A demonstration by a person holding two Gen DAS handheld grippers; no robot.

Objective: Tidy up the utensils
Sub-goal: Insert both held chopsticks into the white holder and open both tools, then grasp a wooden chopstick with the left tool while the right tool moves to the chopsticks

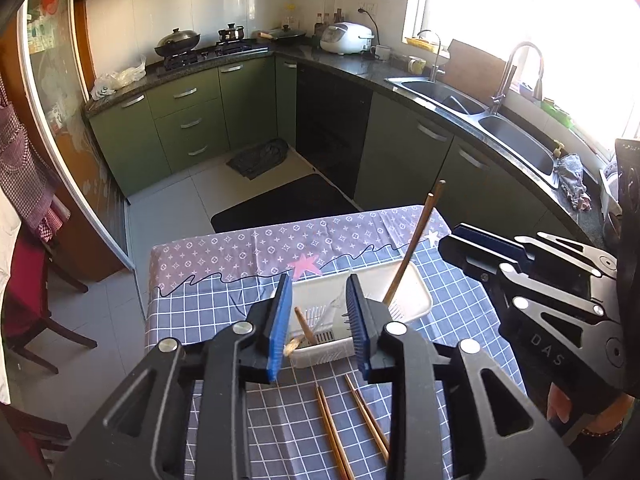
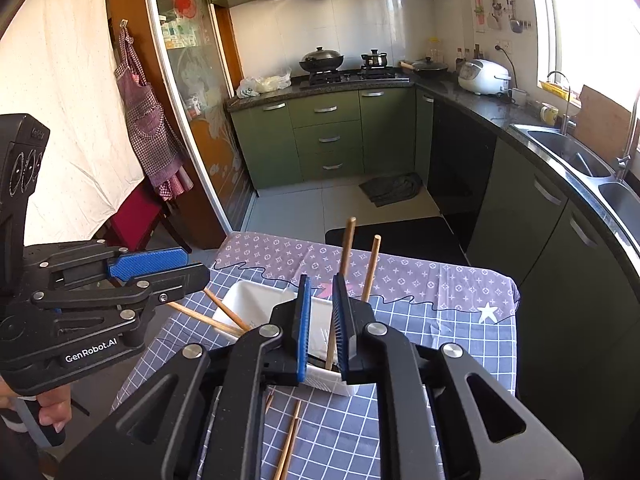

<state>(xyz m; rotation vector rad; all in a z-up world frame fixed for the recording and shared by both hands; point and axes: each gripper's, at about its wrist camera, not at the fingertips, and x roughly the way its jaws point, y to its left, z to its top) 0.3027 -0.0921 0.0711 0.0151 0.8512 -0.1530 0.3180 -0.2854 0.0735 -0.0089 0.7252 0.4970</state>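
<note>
Left gripper (image 1: 318, 320) jaws apart, nothing between pads, hovers above near end of white basket (image 1: 412, 284) on checked tablecloth (image 1: 208, 308). Right gripper (image 2: 320, 326) jaws slightly parted, pads clear of upright chopsticks (image 2: 347, 248) leaning in basket. Loose chopsticks (image 1: 332, 432) lie on cloth, near side of basket.

One white basket (image 1: 416, 288). Two chopsticks (image 2: 370, 268) stand in it, two more (image 2: 224, 308) lean over its edge. Four chopsticks (image 1: 332, 428) lie on the surface (image 1: 200, 308). Two hand-held grippers (image 1: 320, 320).
</note>
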